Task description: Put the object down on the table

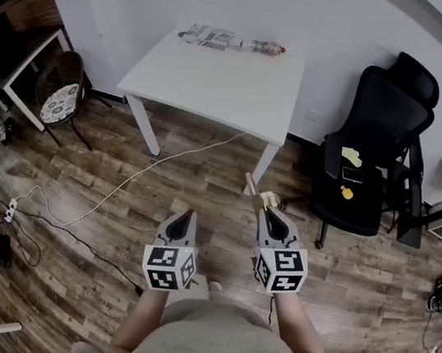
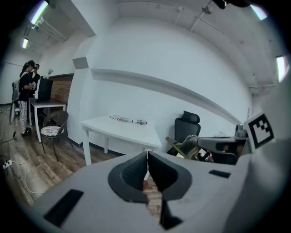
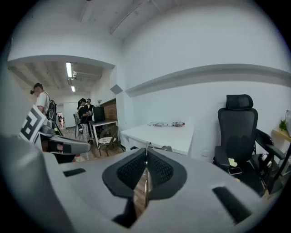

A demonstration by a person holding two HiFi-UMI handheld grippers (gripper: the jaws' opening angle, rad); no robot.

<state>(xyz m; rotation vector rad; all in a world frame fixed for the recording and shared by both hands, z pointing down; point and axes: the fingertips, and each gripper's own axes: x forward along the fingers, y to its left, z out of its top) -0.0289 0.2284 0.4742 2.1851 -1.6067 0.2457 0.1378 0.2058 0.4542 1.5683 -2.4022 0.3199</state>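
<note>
The white table (image 1: pixel 218 88) stands ahead of me across a stretch of wooden floor. My right gripper (image 1: pixel 266 208) is shut on a thin tan and metal object (image 1: pixel 251 186) that sticks out forward and left of its tips, over the floor short of the table's near right leg. From the left gripper view this object (image 2: pixel 184 146) shows as a brass-coloured piece at the right gripper's tip. In the right gripper view only a thin metal edge (image 3: pixel 146 152) shows between the closed pads. My left gripper (image 1: pixel 188 215) hangs beside it, shut with nothing in it.
A plastic bottle (image 1: pixel 260 47) and printed paper (image 1: pixel 203 35) lie along the table's far edge. A black office chair (image 1: pixel 374 154) stands to the right, a round-seat chair (image 1: pixel 58 92) and desk to the left. A cable (image 1: pixel 119 189) runs across the floor. People (image 2: pixel 25 91) stand far off.
</note>
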